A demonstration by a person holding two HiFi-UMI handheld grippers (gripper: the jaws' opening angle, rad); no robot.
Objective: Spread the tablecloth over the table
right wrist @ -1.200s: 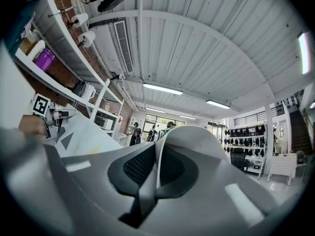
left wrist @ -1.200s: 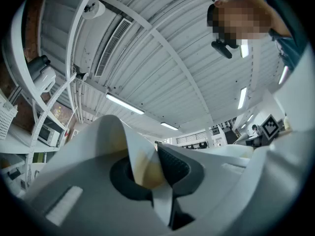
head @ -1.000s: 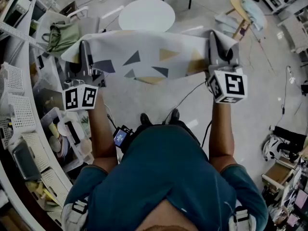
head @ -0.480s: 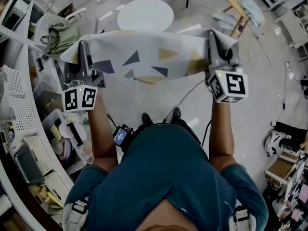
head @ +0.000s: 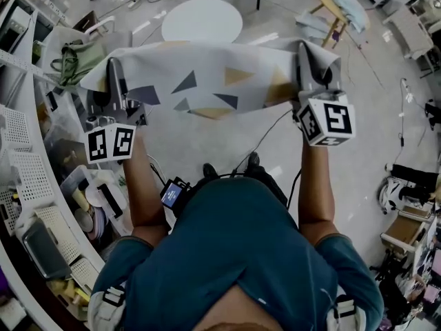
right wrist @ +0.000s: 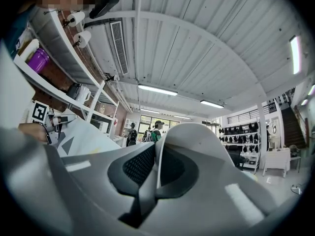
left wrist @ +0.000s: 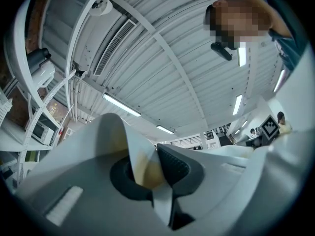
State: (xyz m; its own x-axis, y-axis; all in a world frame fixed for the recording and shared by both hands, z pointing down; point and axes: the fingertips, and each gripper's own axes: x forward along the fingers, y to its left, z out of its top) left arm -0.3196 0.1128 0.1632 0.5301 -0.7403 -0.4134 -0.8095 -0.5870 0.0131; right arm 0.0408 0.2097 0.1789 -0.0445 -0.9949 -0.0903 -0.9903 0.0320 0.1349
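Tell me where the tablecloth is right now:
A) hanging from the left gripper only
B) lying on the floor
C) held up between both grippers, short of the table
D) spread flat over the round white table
C: the tablecloth stretches between the left gripper and the right gripper, each with its jaws shut on an end of it, while the round white table beyond it shows uncovered.

Pale glossy floor (head: 372, 109) carries a round white table (head: 202, 21); a wooden stool (head: 335, 27) stands to its right, apart.
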